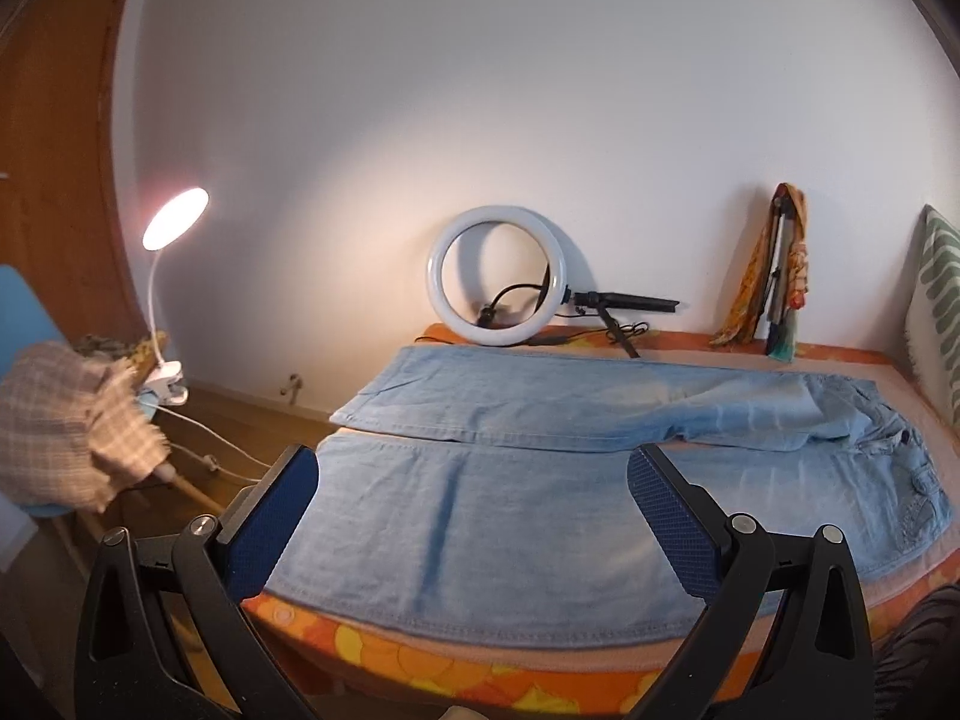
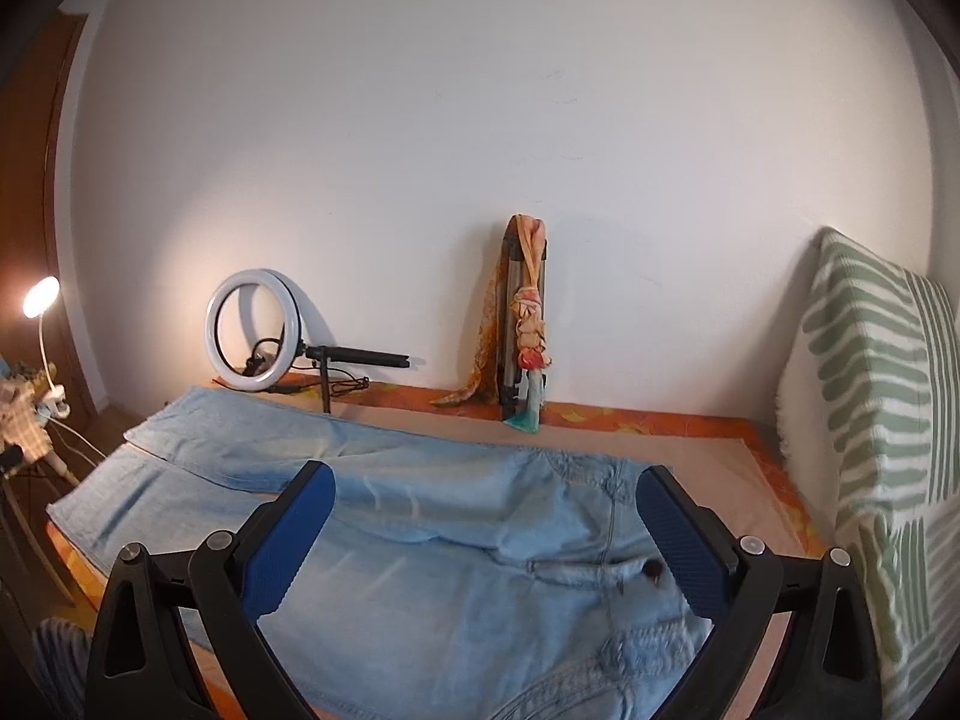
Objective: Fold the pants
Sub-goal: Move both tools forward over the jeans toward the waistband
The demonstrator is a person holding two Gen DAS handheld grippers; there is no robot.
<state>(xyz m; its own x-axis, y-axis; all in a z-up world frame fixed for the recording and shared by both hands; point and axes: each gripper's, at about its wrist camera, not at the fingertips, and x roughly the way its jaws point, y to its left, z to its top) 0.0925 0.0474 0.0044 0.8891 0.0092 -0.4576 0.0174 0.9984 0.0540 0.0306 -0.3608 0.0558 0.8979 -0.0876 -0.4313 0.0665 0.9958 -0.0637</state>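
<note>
Light blue denim pants [image 1: 540, 480] lie spread flat on the bed, both legs side by side and running to the left, the waist at the right. My left gripper [image 1: 474, 468] hangs open above the near leg, close to its hem end, with nothing between its blue pads. In the right wrist view the pants [image 2: 456, 546] fill the foreground, fly and waistband toward the lower right. My right gripper [image 2: 486, 480] is open above the crotch and waist area, holding nothing.
The bed [image 1: 420, 660] has an orange flowered cover. A ring light [image 1: 498, 276] on a stand and a tripod draped with a scarf [image 1: 774, 276] lean on the wall behind. A green striped pillow [image 2: 882, 450] stands at the right. A lit clip lamp [image 1: 174, 219] and plaid cloth [image 1: 72, 420] are on the left.
</note>
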